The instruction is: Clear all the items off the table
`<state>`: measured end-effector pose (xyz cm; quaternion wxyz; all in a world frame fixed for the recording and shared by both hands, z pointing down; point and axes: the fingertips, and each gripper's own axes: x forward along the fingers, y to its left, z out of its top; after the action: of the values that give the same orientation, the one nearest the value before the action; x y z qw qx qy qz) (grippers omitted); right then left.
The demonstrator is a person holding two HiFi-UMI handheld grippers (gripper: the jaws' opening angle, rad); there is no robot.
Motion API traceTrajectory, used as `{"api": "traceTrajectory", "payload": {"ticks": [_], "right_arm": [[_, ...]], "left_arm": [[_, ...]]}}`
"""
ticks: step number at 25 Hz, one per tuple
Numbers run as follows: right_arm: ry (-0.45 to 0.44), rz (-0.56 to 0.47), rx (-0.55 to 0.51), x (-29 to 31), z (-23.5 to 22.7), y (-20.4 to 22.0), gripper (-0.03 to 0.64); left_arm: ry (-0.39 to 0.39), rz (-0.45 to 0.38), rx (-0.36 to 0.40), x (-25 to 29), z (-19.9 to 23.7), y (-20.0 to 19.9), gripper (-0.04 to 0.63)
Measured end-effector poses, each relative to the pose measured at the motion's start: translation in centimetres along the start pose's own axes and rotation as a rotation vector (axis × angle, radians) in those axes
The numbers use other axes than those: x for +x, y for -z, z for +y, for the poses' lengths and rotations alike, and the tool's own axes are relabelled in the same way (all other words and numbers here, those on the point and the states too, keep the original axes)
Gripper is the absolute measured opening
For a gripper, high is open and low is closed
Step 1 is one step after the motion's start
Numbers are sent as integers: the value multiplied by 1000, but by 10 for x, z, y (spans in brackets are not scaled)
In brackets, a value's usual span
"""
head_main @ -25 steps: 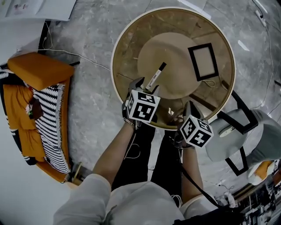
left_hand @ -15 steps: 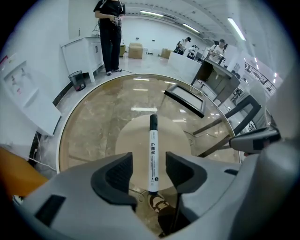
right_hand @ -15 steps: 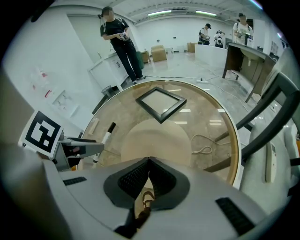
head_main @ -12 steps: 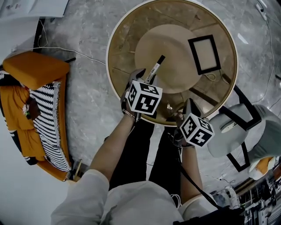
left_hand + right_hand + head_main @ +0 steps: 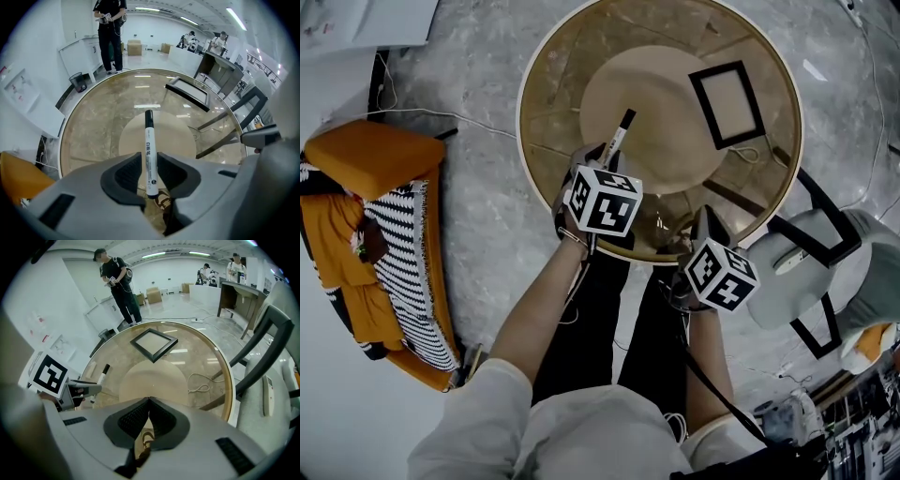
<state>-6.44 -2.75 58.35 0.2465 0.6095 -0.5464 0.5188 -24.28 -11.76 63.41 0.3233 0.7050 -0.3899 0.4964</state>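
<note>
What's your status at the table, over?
Left gripper jaws just been closing, now gripping the marker. Right gripper shut, empty. Frame and cord loop yet to clear off table; nothing blocking the marker.

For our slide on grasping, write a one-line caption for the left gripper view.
Left tongs, just closing, pinch a black-capped white marker over a round glass table.

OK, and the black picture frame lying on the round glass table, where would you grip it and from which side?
Likely one rail of the black picture frame, from above. It lies flat on the glass table, so its faces can't be pinched; the raised border can. Take the near rail, on the person's side, one jaw inside the border, one outside.
</note>
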Motion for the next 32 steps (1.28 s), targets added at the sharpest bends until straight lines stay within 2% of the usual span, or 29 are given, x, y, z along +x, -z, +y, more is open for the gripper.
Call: {"api": "traceTrajectory", "payload": {"ticks": [4,6,11,16,22,26,32], "right_arm": [[2,-8,15,-4,-7,2,25],[3,-14,23,-7,-9,3,25],[12,-39,49,-18,-24,5,25],[27,-70,85,-37,-49,7,25],[40,-113,150,-63,-81,14,25],[65,-145,209,-84,-108,23,25],[125,-191,310,-111,-160,42,25]], "left_arm": [[-6,13,-15,0,-1,0,106],[-9,17,-25,0,-1,0,72],[-7,21,-32,-2,-6,3,71],[1,10,-7,-14,-31,7,69],[29,28,17,-30,-80,13,69],[66,30,72,-39,-124,13,71],[130,26,198,-45,-194,13,69]]}}
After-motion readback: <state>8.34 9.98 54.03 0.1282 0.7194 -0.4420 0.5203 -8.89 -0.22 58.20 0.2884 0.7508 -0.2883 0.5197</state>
